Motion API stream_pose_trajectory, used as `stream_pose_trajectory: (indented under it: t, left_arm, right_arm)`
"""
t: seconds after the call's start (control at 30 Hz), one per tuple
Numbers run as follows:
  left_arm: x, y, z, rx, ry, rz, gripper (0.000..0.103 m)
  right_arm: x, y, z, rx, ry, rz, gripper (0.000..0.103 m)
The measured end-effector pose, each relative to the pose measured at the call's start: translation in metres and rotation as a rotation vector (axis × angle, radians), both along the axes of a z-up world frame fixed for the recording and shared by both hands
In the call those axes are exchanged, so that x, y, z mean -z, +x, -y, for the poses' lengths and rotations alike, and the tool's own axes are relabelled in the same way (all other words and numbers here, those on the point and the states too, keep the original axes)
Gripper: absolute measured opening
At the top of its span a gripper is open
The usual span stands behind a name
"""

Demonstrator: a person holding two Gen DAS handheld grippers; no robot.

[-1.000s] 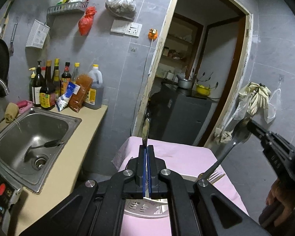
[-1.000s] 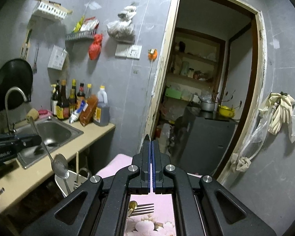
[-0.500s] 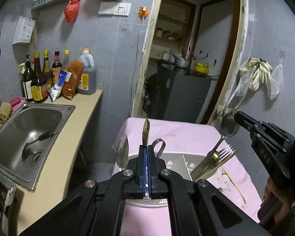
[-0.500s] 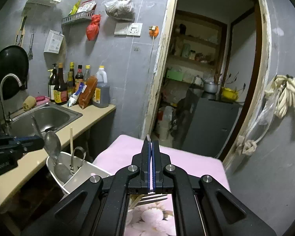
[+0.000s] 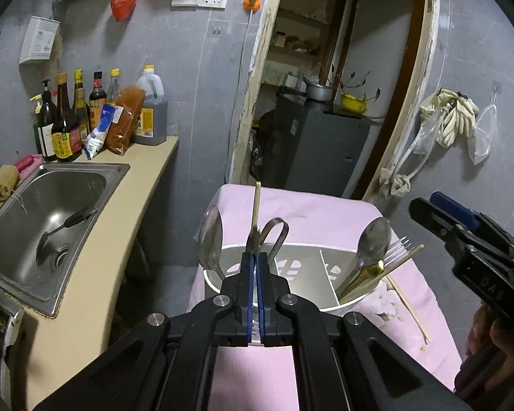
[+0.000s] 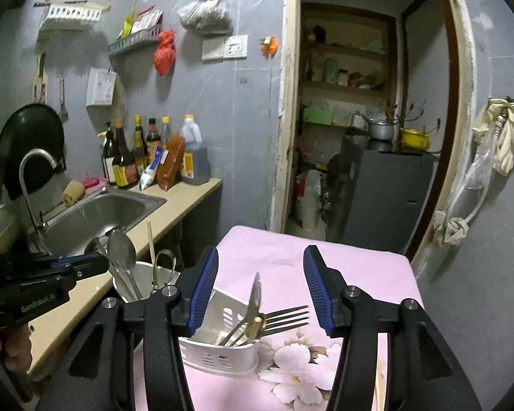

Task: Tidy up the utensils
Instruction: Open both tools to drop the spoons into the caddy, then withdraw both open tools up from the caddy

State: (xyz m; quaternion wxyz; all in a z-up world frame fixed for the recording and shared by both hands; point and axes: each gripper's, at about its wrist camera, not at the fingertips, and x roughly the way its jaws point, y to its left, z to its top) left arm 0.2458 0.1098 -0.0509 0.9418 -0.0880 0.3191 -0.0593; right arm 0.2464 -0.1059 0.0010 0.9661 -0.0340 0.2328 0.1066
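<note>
A white utensil holder (image 5: 293, 263) stands on the pink tablecloth. Its right compartment holds a steel spoon (image 5: 373, 239), a fork (image 5: 395, 248) and a chopstick (image 5: 402, 258). Its left side holds a ladle (image 5: 209, 236) and a looped metal handle (image 5: 276, 231). My left gripper (image 5: 256, 257) is shut on a thin spoon handle that rises above the holder. My right gripper (image 6: 261, 293) is open and empty above the spoon (image 6: 255, 296) and fork (image 6: 288, 316) in the holder (image 6: 219, 352). It also shows at the right of the left wrist view (image 5: 438, 212).
A loose chopstick (image 5: 409, 308) lies on the cloth right of the holder. A counter with a steel sink (image 5: 48, 212) and several bottles (image 5: 65, 116) runs along the left. A doorway with a dark cabinet (image 5: 322, 147) is behind the table.
My right gripper opened and left the steel spoon standing in the holder's right compartment. Both grippers came lower and nearer to the holder. My left gripper stayed shut.
</note>
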Motion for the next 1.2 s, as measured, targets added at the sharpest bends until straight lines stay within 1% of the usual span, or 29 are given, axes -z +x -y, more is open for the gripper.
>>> stream_pose_trajectory:
  t: [0.03,0.1,0.13,0.17,0.2,0.23,0.27,0.37,0.4,0.43,0.47,0.5,0.57,0.6,0.63,0.67,0.73,0.83,0.93,1.07,1.2]
  left_arm:
    - [-0.003,-0.002,0.0,0.001,-0.003,0.008,0.004]
    - [-0.009,-0.006,0.0,0.003,-0.007,0.025,0.009]
    - [-0.012,-0.007,0.001,0.006,-0.012,0.032,0.019]
    - [-0.014,-0.009,0.001,0.009,-0.019,0.042,0.031]
    - [-0.018,-0.013,0.002,0.01,-0.031,0.059,0.037]
    - [-0.021,-0.015,0.002,0.009,-0.039,0.073,0.046]
    - [-0.025,-0.019,0.004,0.008,-0.047,0.088,0.051]
    - [-0.036,-0.026,0.011,0.009,-0.049,0.118,0.057]
    - [-0.039,-0.028,0.013,0.011,-0.048,0.126,0.059]
    - [-0.043,-0.03,0.015,0.011,-0.046,0.137,0.064]
    - [-0.046,-0.033,0.017,0.009,-0.046,0.148,0.07]
    - [-0.05,-0.037,0.019,0.006,-0.05,0.164,0.073]
    - [-0.056,-0.044,0.021,0.002,-0.061,0.183,0.085]
    - [-0.06,-0.047,0.023,0.0,-0.071,0.192,0.087]
    - [-0.062,-0.048,0.024,-0.002,-0.076,0.197,0.092]
    - [-0.064,-0.051,0.025,-0.005,-0.079,0.204,0.096]
    - [-0.067,-0.057,0.03,-0.011,-0.075,0.225,0.102]
    - [-0.07,-0.067,0.042,-0.003,-0.046,0.254,0.102]
    - [-0.072,-0.074,0.055,0.019,-0.013,0.278,0.102]
    - [-0.073,-0.081,0.073,0.05,-0.004,0.308,0.102]
    - [-0.072,-0.084,0.087,0.074,0.004,0.313,0.102]
  right_arm:
    - [-0.003,-0.003,0.004,0.011,0.008,0.005,0.046]
    - [-0.01,-0.008,0.012,0.035,0.029,0.016,0.047]
    - [-0.013,-0.011,0.017,0.045,0.039,0.022,0.051]
    - [-0.017,-0.014,0.02,0.055,0.046,0.028,0.053]
    - [-0.022,-0.017,0.025,0.07,0.057,0.039,0.056]
    - [-0.025,-0.022,0.03,0.081,0.066,0.049,0.057]
    - [-0.027,-0.024,0.033,0.088,0.071,0.053,0.058]
    - [-0.037,-0.035,0.044,0.123,0.088,0.072,0.062]
    - [-0.04,-0.041,0.05,0.139,0.097,0.08,0.069]
    - [-0.043,-0.045,0.054,0.153,0.103,0.087,0.076]
    - [-0.046,-0.052,0.059,0.171,0.108,0.1,0.077]
    - [-0.049,-0.057,0.063,0.183,0.109,0.108,0.079]
    - [-0.053,-0.067,0.073,0.21,0.107,0.116,0.081]
    - [-0.055,-0.071,0.078,0.222,0.107,0.12,0.085]
    - [-0.057,-0.076,0.082,0.235,0.108,0.125,0.09]
    - [-0.058,-0.08,0.087,0.248,0.109,0.131,0.092]
    - [-0.06,-0.091,0.099,0.283,0.119,0.148,0.096]
    - [-0.06,-0.103,0.111,0.339,0.124,0.155,0.099]
    - [-0.06,-0.111,0.12,0.373,0.116,0.157,0.1]
    - [-0.059,-0.121,0.127,0.393,0.101,0.156,0.1]
    - [-0.056,-0.13,0.136,0.415,0.097,0.143,0.1]
